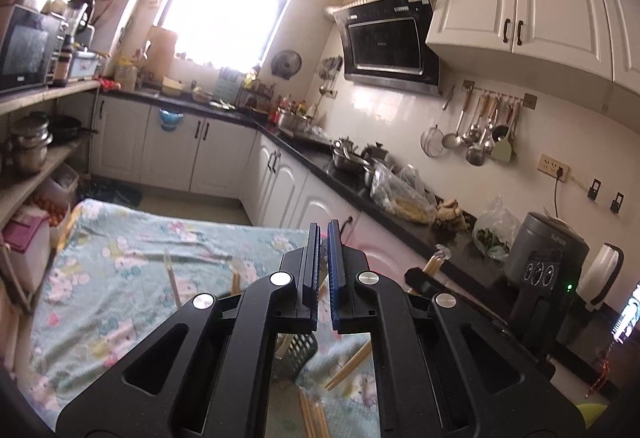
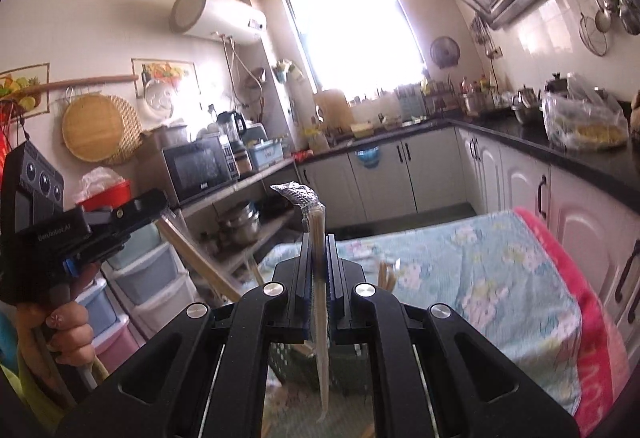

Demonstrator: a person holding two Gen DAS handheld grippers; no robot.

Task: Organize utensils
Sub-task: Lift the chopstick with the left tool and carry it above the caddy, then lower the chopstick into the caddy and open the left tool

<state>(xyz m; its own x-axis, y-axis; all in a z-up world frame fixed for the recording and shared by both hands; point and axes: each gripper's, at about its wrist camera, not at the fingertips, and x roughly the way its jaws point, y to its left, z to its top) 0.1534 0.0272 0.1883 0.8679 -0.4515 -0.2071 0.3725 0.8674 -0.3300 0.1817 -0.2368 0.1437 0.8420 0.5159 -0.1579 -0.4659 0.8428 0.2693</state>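
The right tongs (image 2: 319,238) are clamped on a slim pack of wooden chopsticks (image 2: 319,302) in a clear wrapper, whose crinkled end (image 2: 297,194) sticks up past the tips while the rest hangs down between the jaws. The left tongs (image 1: 324,234) are closed; in the left wrist view nothing shows between the tips, though in the right wrist view a light wooden stick (image 2: 200,258) slants down from that tool, and whether it is gripped I cannot tell. A hand (image 2: 68,330) holds the left tool's grip at the left edge of the right wrist view. Below both tools lies a worktop covered by a pale green flowered cloth (image 1: 120,258). A dark slotted plastic basket (image 1: 298,352) stands on it just under the tongs, with a stick leaning inside. Loose chopsticks (image 1: 173,282) are scattered over the cloth: some beyond the basket, one pair (image 1: 350,364) tilted just beside it, and a bundle (image 1: 314,414) nearer the camera. A black kitchen counter (image 1: 360,190) with pots and bags runs along the right wall.
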